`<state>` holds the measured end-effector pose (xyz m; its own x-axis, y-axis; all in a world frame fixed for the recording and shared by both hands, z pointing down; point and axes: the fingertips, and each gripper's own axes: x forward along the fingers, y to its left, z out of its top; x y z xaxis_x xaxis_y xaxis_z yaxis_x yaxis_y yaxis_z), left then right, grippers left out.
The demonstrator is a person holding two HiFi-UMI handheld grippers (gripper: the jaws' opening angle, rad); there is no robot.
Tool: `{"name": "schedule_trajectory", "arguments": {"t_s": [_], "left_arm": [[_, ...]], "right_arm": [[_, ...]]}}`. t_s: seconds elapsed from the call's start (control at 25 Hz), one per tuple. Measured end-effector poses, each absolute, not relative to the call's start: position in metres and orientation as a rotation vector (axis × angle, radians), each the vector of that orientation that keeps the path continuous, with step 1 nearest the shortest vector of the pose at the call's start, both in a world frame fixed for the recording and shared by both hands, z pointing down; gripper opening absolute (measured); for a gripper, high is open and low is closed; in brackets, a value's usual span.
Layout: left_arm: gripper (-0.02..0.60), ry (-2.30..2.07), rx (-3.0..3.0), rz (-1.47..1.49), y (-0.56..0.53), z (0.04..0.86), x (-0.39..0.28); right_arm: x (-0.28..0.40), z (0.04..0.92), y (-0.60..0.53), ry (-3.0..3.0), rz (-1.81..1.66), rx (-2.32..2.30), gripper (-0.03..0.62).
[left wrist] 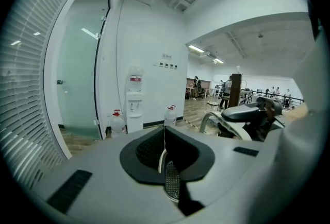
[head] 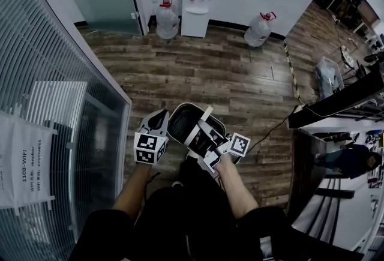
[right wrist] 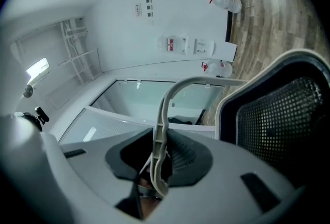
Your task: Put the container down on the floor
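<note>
The container (head: 182, 123) is a black mesh basket with a white rim and a white bail handle (head: 200, 126), held above the wooden floor (head: 240, 80) in front of me. My right gripper (head: 208, 141) is shut on the handle; in the right gripper view the handle (right wrist: 164, 130) runs between the pads and the mesh wall (right wrist: 278, 125) hangs at the right. My left gripper (head: 159, 117) sits beside the basket's left rim, shut with nothing in it. In the left gripper view its pads (left wrist: 165, 156) meet, and the handle (left wrist: 209, 117) shows at the right.
A water dispenser (head: 197, 2) stands at the far wall between two water bottles (head: 167, 20) (head: 259, 29). A glass partition with blinds (head: 60, 104) lies close on the left. Striped tape (head: 292, 71) and a cable (head: 273, 128) cross the floor at the right, near desks (head: 342, 104).
</note>
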<state>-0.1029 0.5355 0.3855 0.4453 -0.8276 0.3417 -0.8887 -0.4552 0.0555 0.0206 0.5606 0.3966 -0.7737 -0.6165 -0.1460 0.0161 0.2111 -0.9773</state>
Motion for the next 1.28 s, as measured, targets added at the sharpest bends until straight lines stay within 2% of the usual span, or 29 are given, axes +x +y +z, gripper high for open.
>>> {"name": "schedule_trajectory", "arguments": {"t_s": [0.68,1.28], "left_arm": [[0.015,-1.523,2.435,0.397,0.388,0.373,-0.056],[0.015,-1.516,2.427,0.378,0.289,0.381,-0.051]], "right_arm": [[0.079,0.394,0.414,1.986,-1.640,-0.563,0.086],[0.083,0.402,0.312,1.974,-1.647,-0.573,0.086]]}}
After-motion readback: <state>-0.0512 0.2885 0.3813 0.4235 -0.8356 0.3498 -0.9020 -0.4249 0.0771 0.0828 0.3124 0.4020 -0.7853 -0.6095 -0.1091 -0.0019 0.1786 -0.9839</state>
